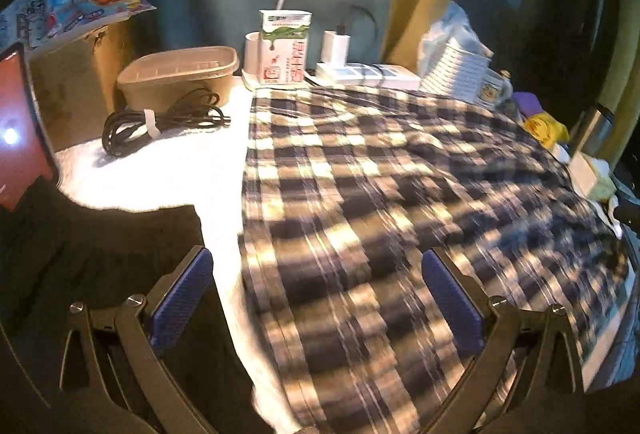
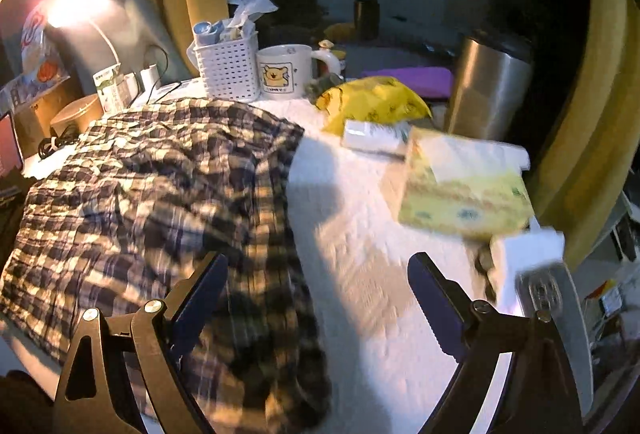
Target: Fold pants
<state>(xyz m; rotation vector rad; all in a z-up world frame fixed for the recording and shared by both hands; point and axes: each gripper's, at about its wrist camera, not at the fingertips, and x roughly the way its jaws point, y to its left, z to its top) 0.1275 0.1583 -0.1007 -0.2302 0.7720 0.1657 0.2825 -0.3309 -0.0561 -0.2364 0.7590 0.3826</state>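
So the plaid pants are spread across the middle of the tabletop, which has a white cover on it; makes sense, you want them flat before any fold, though the right wrist view shows plenty of wrinkles and a bunched edge on the right-hand side. Both grippers hang over the near edge with jaws wide apart, holding nothing; the left gripper straddles the pants' left edge, one finger over bare cover and one over cloth, which looks to me like lining up for a pinch on that hem; the right gripper sits over the right edge of the pants, its outer finger over bare cover. Both views are motion-blurred near the bottom, so I can't say whether either finger is touching fabric yet.

Clutter is the real issue here; along the far edge there's a milk carton, a brown container, a coiled cable, a white basket and a bear mug; toward the right edge a yellow bag, a tissue box and a steel canister. The basket and mug sit right at the far hem, so sweeping cloth that way could knock them.
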